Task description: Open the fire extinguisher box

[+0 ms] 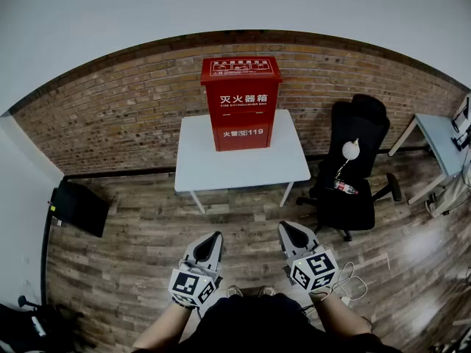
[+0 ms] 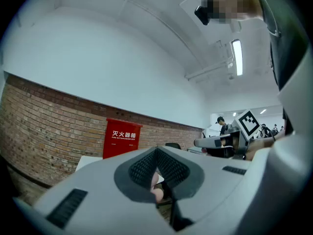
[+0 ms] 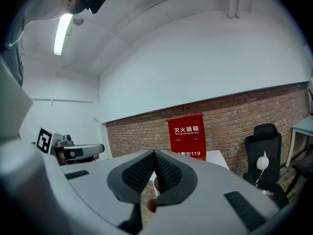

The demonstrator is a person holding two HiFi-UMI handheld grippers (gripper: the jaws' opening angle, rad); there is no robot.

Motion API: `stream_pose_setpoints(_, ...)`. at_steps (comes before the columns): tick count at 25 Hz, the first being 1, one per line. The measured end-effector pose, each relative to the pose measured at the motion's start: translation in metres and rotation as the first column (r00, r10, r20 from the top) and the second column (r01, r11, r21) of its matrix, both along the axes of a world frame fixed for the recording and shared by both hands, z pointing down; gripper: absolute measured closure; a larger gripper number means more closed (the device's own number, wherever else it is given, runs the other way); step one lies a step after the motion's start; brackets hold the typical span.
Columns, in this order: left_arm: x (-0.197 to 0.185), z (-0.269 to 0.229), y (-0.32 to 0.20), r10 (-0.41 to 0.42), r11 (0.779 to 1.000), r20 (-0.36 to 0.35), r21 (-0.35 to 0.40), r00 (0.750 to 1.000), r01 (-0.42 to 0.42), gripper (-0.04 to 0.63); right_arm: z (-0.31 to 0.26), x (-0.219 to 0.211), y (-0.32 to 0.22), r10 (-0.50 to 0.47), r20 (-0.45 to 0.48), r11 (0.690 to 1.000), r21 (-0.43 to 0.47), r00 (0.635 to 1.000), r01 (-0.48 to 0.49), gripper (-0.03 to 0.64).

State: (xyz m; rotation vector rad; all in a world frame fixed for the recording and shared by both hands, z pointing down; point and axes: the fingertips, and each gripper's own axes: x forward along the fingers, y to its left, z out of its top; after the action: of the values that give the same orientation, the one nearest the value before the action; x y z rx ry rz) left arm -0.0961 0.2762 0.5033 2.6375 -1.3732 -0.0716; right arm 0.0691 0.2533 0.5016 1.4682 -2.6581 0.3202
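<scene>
A red fire extinguisher box (image 1: pixel 240 102) with white lettering stands closed on a white table (image 1: pixel 199 160) against the brick wall. The box also shows far off in the left gripper view (image 2: pixel 122 138) and the right gripper view (image 3: pixel 187 135). My left gripper (image 1: pixel 215 239) and right gripper (image 1: pixel 288 230) are held low in front of the person, well short of the table, both pointing toward it. Both are shut with nothing between the jaws.
A black office chair (image 1: pixel 355 164) with a white lamp and a bottle on it stands right of the table. A black case (image 1: pixel 77 207) lies on the wooden floor at left. A light desk (image 1: pixel 441 142) is at far right. A cable (image 1: pixel 352 284) lies near the person's feet.
</scene>
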Motion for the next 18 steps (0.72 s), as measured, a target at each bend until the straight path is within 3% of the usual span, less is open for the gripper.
stream_pose_setpoints(18,-0.045,0.010,-0.017,0.034,0.999,-0.003,-0.012,0.999,-0.034,0.545,0.004,-0.039,-0.020,0.089,0.017,0.996,0.001,0.996,-0.089,0.598)
